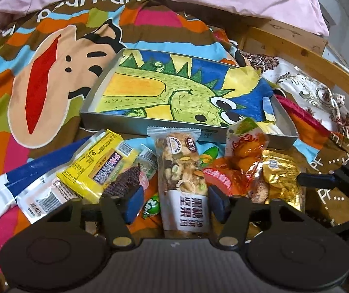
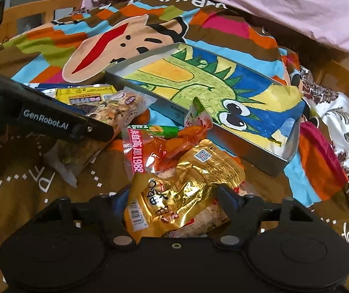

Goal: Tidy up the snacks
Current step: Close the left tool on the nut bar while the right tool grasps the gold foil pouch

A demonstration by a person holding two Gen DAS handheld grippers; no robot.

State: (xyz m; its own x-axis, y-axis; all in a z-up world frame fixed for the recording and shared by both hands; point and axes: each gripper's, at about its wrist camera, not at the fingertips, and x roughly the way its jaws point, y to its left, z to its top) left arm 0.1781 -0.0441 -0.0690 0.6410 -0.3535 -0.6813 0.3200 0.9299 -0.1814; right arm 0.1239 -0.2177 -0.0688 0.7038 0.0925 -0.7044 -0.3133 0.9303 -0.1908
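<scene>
Gold foil packet (image 2: 184,193) flanked by right gripper (image 2: 172,196), fingers apart, pads not seen pressing. Nut bar (image 1: 183,185) lying between left gripper (image 1: 175,204) fingers, likewise apart, gap visible each side. Remaining snacks heaped on patterned bedspread (image 1: 52,78) just before grey tray (image 1: 116,122), dinosaur drawing lining it, tray unfilled. Step judged: pick-up stage. Next move: closing on packet, lifting, transfer into tray.
</scene>
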